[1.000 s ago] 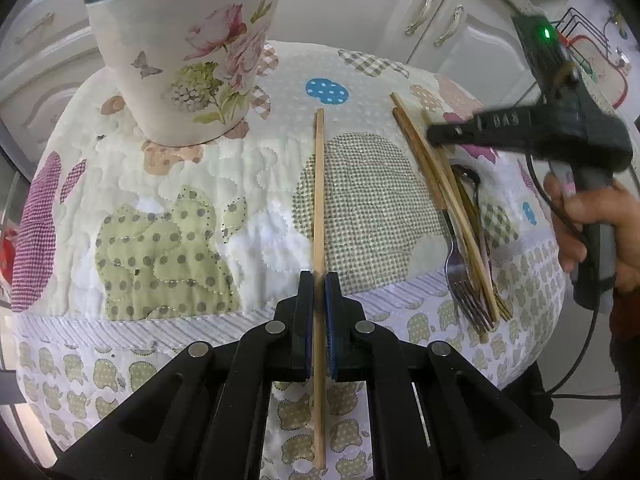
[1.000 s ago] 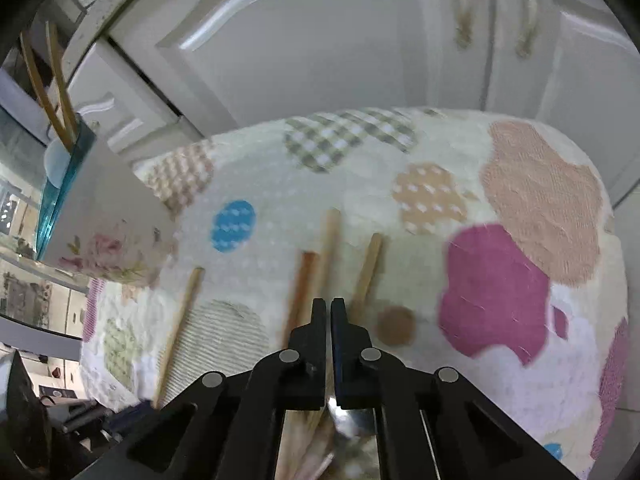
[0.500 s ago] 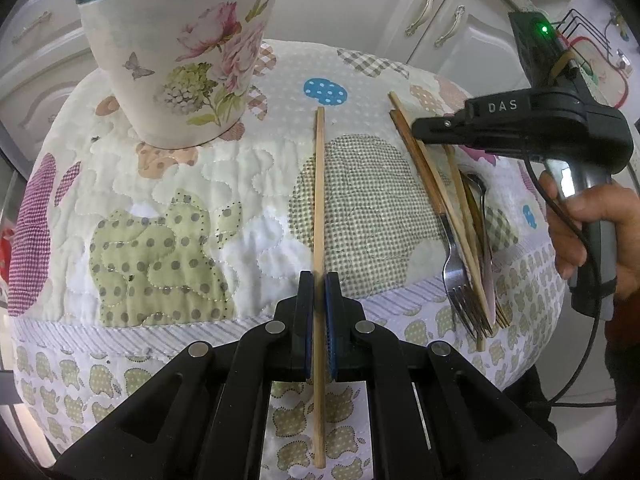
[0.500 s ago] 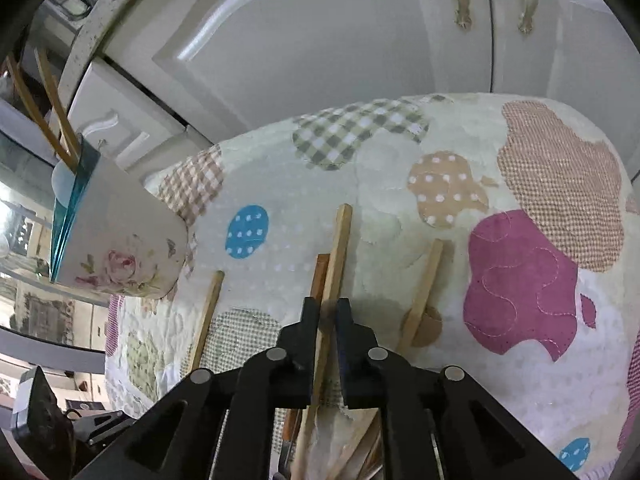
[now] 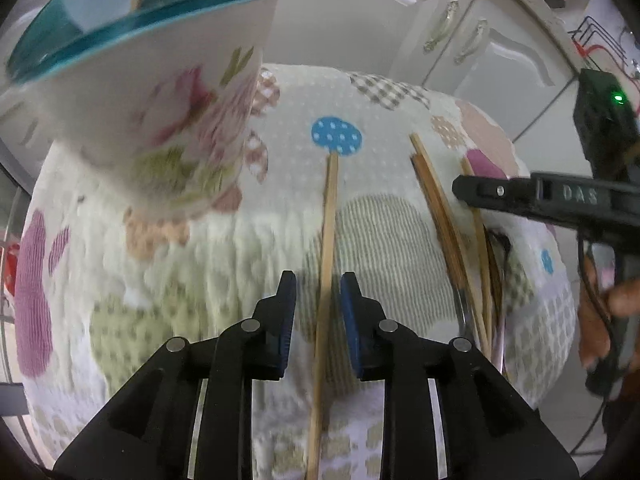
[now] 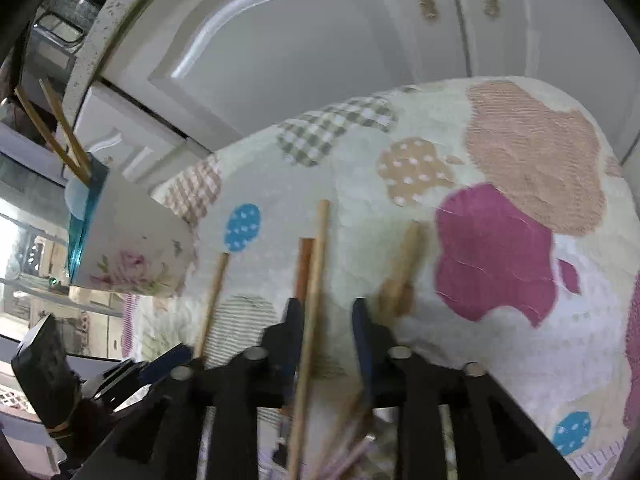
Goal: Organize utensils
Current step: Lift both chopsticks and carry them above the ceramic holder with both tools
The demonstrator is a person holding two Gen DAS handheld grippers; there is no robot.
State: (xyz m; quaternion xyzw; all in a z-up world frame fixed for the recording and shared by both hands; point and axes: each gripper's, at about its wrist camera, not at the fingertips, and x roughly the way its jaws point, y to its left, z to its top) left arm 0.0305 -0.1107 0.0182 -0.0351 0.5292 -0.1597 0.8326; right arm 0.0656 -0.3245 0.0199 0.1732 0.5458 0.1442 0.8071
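Broadly, a quilted patchwork cloth (image 5: 380,240) in cream with pink, green, beige and blue patches covers the rounded table, with white panelled cabinet doors (image 5: 340,32) behind it. On the cloth, at the upper left of the left wrist view, stands a white ceramic utensil holder with pink flowers and a teal rim (image 5: 168,112); a few light wooden sticks (image 6: 60,132) lean out of its top.

The left gripper (image 5: 318,300) hangs over the near edge of the cloth. Its jaws have just been opening, and the blue pads now stand clear on both sides of a single pale wooden chopstick (image 5: 329,240), which lies loose on the cloth, running from the blue dotted patch (image 5: 337,135) down past the table's edge.

The right gripper (image 6: 326,328) is to the right, over a bundle of brown and pale wooden chopsticks with some metal cutlery (image 5: 472,264) lying near the cloth's right edge. Its jaws too have just been opening. One pale chopstick (image 6: 314,292) passes between the pads, close against the left one; whether it touches is blurred, and the right pad stands away from it. A darker brown chopstick (image 6: 304,264) lies just beside it, and another pale stick (image 6: 402,268) lies to the right, outside the jaws
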